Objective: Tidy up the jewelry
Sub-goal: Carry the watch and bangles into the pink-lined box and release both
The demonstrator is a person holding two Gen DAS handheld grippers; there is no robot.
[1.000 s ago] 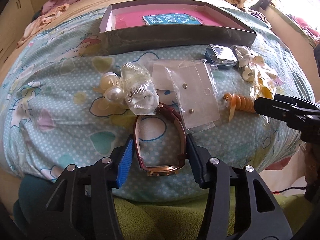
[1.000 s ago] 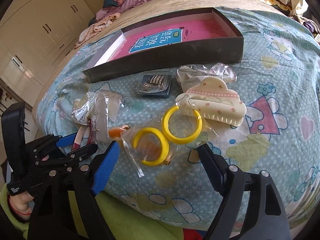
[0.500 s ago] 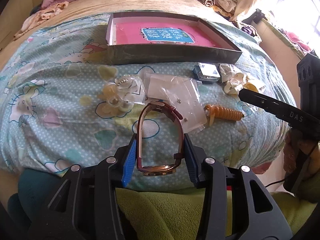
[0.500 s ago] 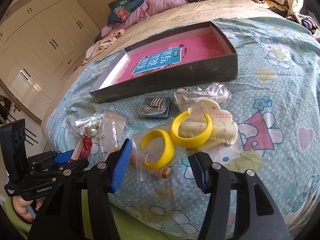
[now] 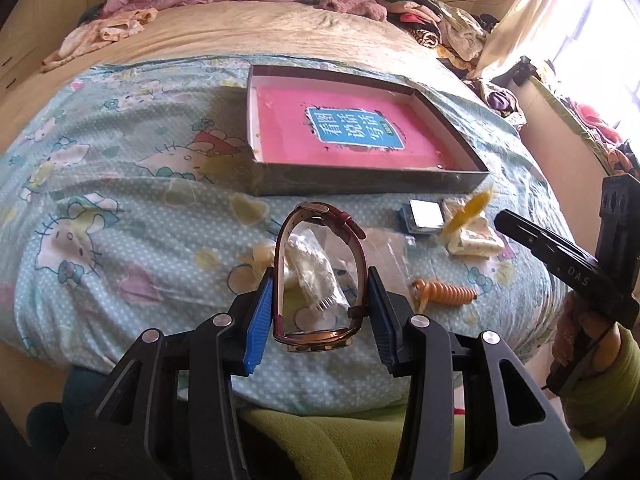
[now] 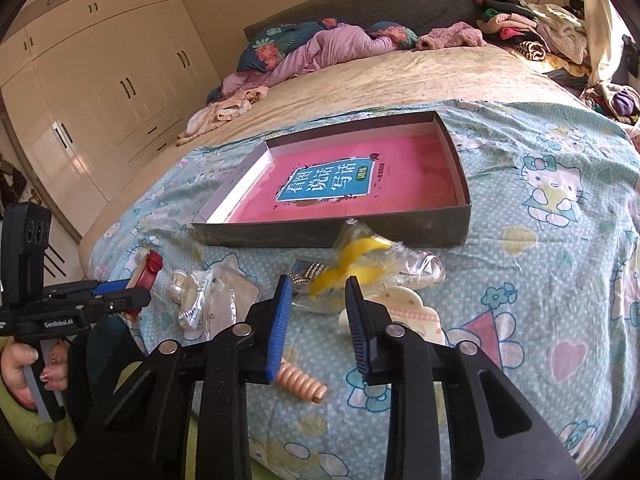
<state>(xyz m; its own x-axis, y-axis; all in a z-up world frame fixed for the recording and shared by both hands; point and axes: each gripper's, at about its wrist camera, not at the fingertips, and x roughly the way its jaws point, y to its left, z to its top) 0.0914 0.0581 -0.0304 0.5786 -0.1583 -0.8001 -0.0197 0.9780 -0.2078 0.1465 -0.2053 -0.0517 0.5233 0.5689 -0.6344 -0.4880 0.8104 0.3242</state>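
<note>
Both loads have just left the bedspread: the left gripper (image 5: 320, 312) pinches the brown leather-strap watch (image 5: 320, 276), the right gripper (image 6: 316, 312) is closing on the clear bag of yellow hoop earrings (image 6: 352, 268), near the grey cardboard box (image 6: 332, 232), their likely destination.
</note>
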